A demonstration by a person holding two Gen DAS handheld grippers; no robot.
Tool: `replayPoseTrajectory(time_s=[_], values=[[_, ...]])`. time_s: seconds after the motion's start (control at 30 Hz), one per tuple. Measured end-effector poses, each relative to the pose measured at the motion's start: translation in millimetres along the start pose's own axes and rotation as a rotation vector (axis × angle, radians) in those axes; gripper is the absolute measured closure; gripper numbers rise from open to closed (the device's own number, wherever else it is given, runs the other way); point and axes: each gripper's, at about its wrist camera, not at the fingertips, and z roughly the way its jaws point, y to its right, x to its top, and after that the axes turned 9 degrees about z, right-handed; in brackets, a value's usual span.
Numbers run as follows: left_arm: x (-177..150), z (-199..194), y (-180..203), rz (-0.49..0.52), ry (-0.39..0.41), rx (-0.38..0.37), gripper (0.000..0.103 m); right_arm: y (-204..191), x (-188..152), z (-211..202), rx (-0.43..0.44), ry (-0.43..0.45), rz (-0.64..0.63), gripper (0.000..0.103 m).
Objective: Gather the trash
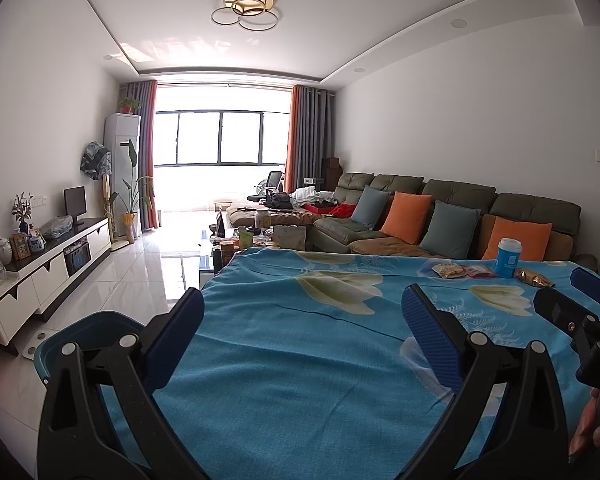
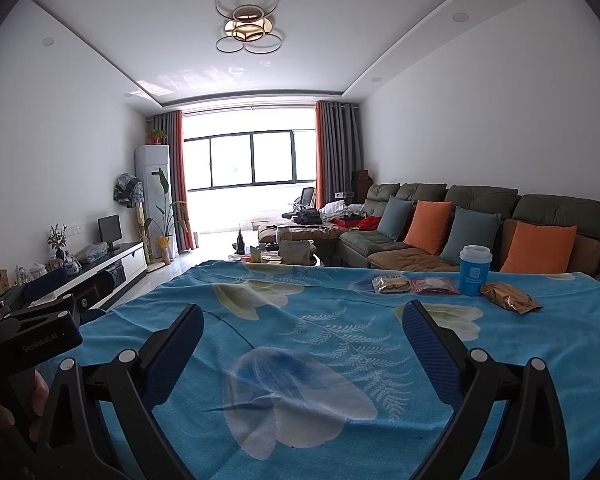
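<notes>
The blue bin (image 1: pixel 80 328) hides behind the left gripper (image 1: pixel 300 316) — the words on the blue cup (image 2: pixel 475 270) are too small to read.

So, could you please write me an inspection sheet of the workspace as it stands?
Surface: table under a blue floral cloth.
Job's things: four in a row at the far right: clear snack packet, red packet, blue cup upright, gold wrapper.
Clutter: nothing seen elsewhere on the cloth.
Grippers: left gripper and right gripper, jaws open, empty, above the cloth.
Cables: nothing seen.
Surroundings: blue bin by the table's left edge; sofa behind.
</notes>
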Motion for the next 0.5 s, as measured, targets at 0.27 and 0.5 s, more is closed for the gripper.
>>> replayPoseTrajectory(time_s=[0.27, 0.5], values=[[-0.1, 1.1, 0.0, 0.0, 0.0, 0.0, 0.006, 0.3, -0.3, 0.2, 0.0, -0.002, 0.002, 0.007], [0.3, 0.9, -0.2, 0.0, -0.001, 0.0, 0.006, 0.6, -0.6, 0.3, 0.0, -0.003, 0.003, 0.007]])
